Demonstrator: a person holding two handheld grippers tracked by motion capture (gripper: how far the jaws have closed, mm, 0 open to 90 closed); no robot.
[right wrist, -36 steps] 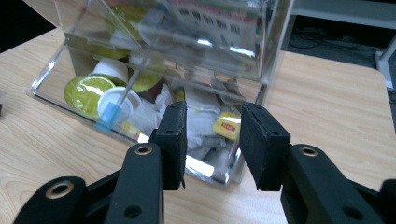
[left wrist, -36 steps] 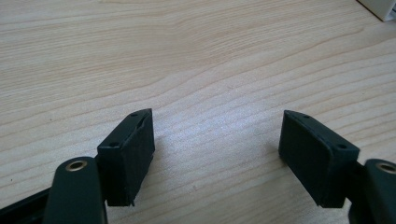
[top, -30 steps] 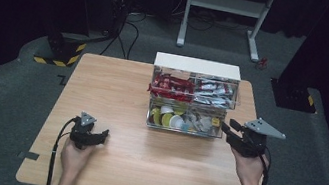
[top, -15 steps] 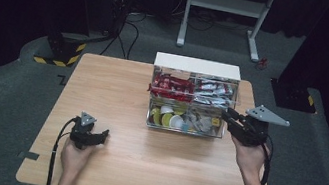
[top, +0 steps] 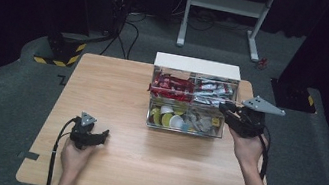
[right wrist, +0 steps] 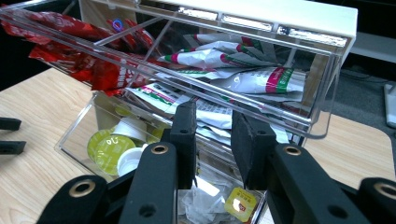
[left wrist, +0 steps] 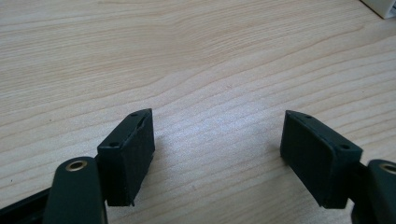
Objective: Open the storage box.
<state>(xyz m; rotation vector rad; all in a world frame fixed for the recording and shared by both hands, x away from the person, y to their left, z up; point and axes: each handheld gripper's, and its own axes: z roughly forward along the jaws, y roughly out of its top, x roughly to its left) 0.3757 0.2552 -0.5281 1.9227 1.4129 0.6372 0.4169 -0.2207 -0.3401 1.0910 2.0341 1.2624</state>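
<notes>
Starting at the left, we keep the left gripper (top: 88, 135) resting low on the pale wooden table (top: 112, 89), its jaws spread wide over bare grain with nothing between them; it stays well apart from the work, which suits a one-handed step.

Moving to the middle, the clear acrylic two-tier organiser box (top: 192, 102) stands toward the far side of the table, with red snack packets (right wrist: 88, 51) and white-and-green sachets (right wrist: 243, 74) in the upper tier, and round green-lidded capsules (right wrist: 109, 147) in the lower drawer.

At the right, the right gripper (right wrist: 212, 133) sits against the box's right front corner, jaws narrowed to a slim gap. They seem to straddle the transparent front edge of the upper drawer (right wrist: 187, 88), though reflections make it hard to tell whether the pads actually touch it. To do this well, we judge that we should centre the edge between the pads, close firmly, and pull straight and level so the box does not slide or tip.
</notes>
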